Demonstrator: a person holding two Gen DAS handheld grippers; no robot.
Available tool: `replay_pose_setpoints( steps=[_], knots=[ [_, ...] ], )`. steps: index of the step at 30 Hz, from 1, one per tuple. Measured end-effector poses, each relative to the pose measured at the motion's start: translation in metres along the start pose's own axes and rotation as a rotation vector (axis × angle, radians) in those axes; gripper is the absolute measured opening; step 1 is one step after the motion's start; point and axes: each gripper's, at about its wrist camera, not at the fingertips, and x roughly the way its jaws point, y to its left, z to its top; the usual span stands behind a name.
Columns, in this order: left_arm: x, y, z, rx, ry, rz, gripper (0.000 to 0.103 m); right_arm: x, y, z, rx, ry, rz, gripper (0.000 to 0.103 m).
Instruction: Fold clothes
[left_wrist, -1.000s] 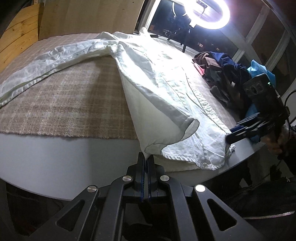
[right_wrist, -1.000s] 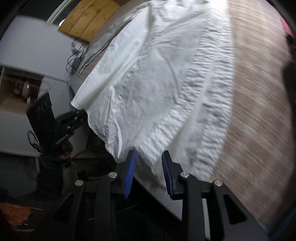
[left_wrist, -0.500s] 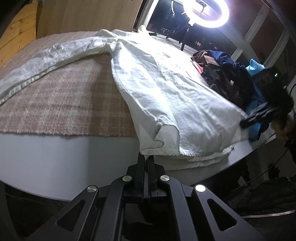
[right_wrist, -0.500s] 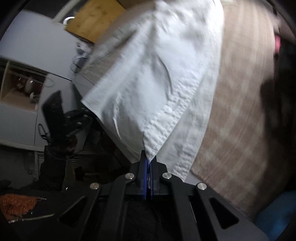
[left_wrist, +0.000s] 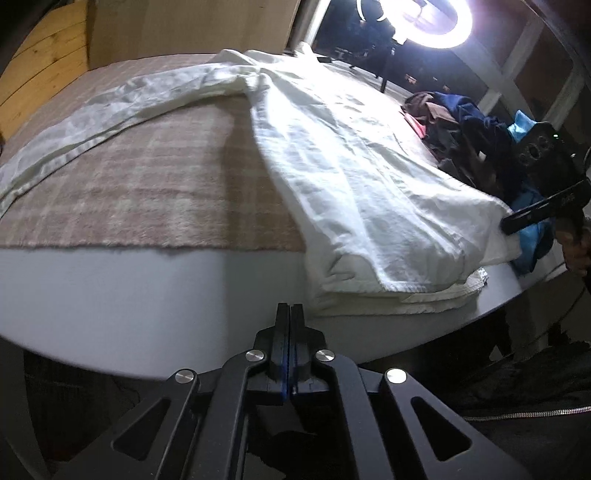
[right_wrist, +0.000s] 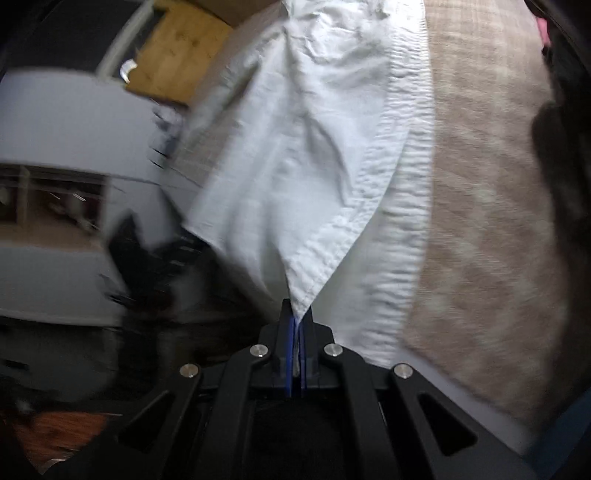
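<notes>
A white long-sleeved shirt (left_wrist: 343, 158) lies spread on a plaid blanket (left_wrist: 140, 192) over the table. Its sleeve (left_wrist: 110, 110) stretches out to the left. My left gripper (left_wrist: 290, 314) is shut with nothing in it, just off the table's near edge, left of the shirt's hem. My right gripper (right_wrist: 297, 314) is shut on a corner of the shirt's hem (right_wrist: 306, 284), and the cloth (right_wrist: 314, 166) rises taut from its pads. In the left wrist view the right gripper (left_wrist: 517, 221) shows at the shirt's right edge, holding that corner up.
A heap of dark and blue clothes (left_wrist: 465, 129) sits on the table's far right. A bright ring light (left_wrist: 424, 18) stands behind the table. The grey table edge (left_wrist: 147, 288) runs bare in front of the blanket. Wooden boards (left_wrist: 40, 74) stand at the left.
My right gripper closed on the shirt's hem corner and lifted it, pulling the cloth taut. In the left wrist view the folded-over flap flattened out. The left gripper stayed shut and still.
</notes>
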Motion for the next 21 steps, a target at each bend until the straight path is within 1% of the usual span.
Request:
replay_pose_setpoints(
  steps=[2,4,5,6,8,9,12,15,18,20,21],
  knots=[
    [-0.003,0.004,-0.002,-0.021,-0.004,0.009,0.000,-0.009,0.005,0.000,-0.013,-0.026,0.013,0.002],
    [-0.011,0.004,-0.003,-0.027,-0.021,-0.002,0.000,-0.013,0.003,0.000,-0.012,-0.022,-0.006,0.002],
    [-0.015,-0.001,-0.003,-0.010,-0.032,-0.004,0.000,-0.013,0.000,0.000,-0.003,-0.017,-0.014,0.002],
    [-0.018,-0.006,-0.003,0.007,-0.043,-0.006,0.000,-0.012,-0.002,0.002,0.014,-0.016,-0.004,0.002],
    [-0.024,-0.016,-0.003,0.042,-0.063,-0.011,0.005,-0.012,-0.002,0.005,0.034,-0.023,0.043,0.002],
    [-0.021,-0.021,-0.002,0.067,-0.053,-0.006,0.009,-0.012,0.000,0.007,0.038,-0.029,0.072,0.002],
    [-0.006,-0.030,-0.002,0.108,-0.018,0.045,0.010,-0.014,0.019,0.017,0.029,-0.057,0.141,0.002],
    [0.003,-0.028,0.002,0.100,-0.012,0.061,0.011,-0.032,0.039,0.027,0.002,-0.101,0.191,0.002],
    [0.007,-0.017,0.007,0.075,-0.008,0.119,0.015,-0.057,0.054,0.032,-0.038,-0.150,0.202,0.002],
    [0.000,-0.009,0.009,0.054,-0.022,0.144,0.012,-0.070,0.059,0.032,-0.059,-0.175,0.167,0.002],
    [-0.003,-0.005,0.009,0.045,-0.029,0.154,0.012,-0.075,0.059,0.032,-0.065,-0.184,0.137,0.002]
  ],
)
